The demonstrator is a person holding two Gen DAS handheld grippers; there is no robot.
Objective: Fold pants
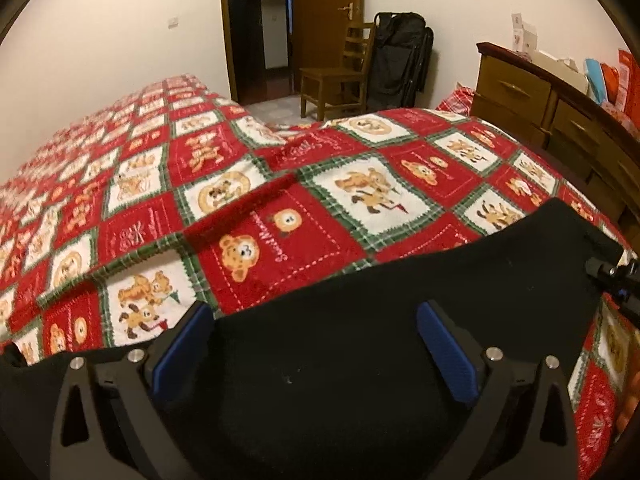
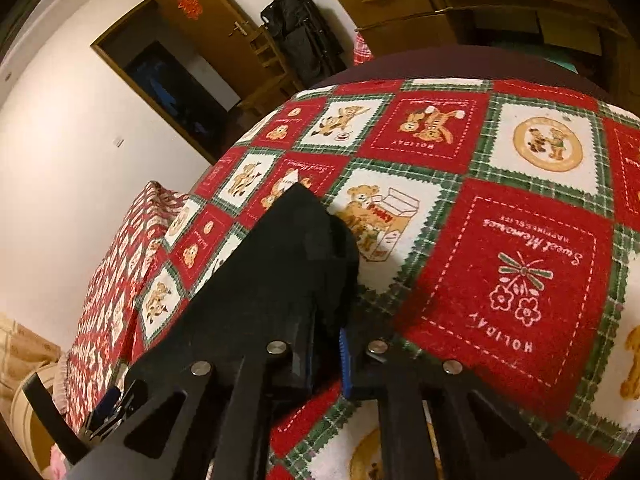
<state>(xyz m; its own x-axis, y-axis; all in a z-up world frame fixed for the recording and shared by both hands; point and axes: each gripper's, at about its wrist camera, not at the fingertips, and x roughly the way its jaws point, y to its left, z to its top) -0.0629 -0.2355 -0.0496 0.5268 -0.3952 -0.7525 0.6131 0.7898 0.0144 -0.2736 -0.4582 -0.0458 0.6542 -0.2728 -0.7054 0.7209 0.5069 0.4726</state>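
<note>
The black pants (image 1: 380, 300) lie spread on the bed, over its red patchwork cover; one end is bunched and lifted.

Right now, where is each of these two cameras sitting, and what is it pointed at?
Left wrist: on the left gripper, looking down across black pants and blanket toward a door; open blue fingers show.
Right wrist: on the right gripper, shut on the pants, tilted.
Shared: pants, blanket, door, dresser.
</note>
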